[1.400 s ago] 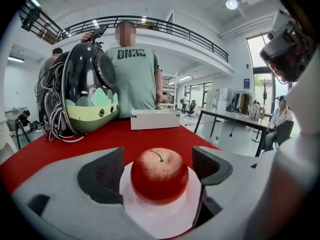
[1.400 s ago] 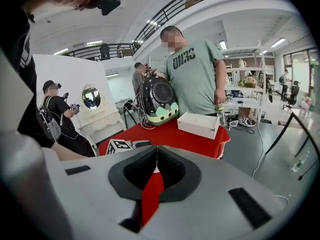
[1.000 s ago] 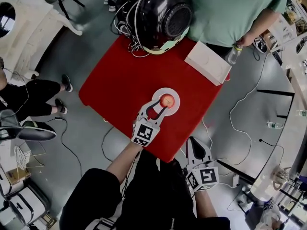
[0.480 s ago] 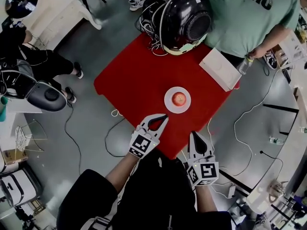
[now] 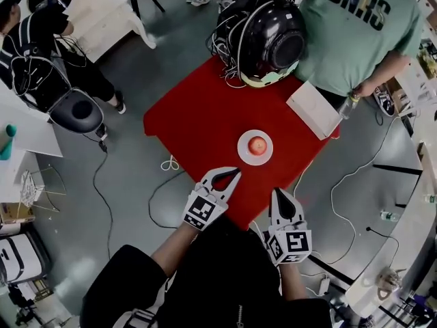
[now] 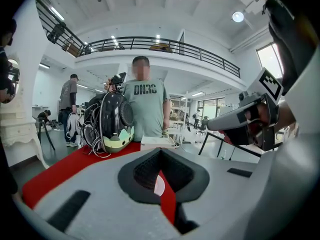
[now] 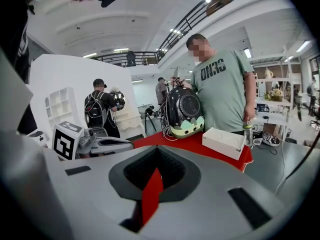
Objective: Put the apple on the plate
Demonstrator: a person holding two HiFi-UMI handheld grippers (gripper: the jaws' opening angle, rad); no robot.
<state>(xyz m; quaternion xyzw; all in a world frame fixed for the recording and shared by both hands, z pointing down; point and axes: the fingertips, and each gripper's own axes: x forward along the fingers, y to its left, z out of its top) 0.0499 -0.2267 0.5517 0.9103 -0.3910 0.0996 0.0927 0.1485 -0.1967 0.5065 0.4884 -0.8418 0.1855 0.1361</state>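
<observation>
The red apple [image 5: 257,145] sits in the middle of a small white plate [image 5: 243,147] on the red table [image 5: 198,115]. My left gripper [image 5: 237,172] hangs near the table's front edge, short of the plate, with its jaws shut and nothing between them. In the left gripper view the closed jaws [image 6: 161,151] leave a small hole that shows a sliver of the plate [image 6: 158,185]. My right gripper [image 5: 280,193] is shut and empty, just off the table's near corner. It appears in the left gripper view as a grey shape [image 6: 240,121].
At the table's far side lie a black helmet-like device with cables [image 5: 270,39] and a white box [image 5: 313,109]. A person in a green shirt [image 5: 355,26] stands behind them with a bottle [image 5: 348,102]. Cables trail over the floor [image 5: 167,183]; another person [image 5: 48,60] sits at the left.
The left gripper let go of the apple on the plate, drew back toward me and shut its jaws. The right gripper barely shifted.
</observation>
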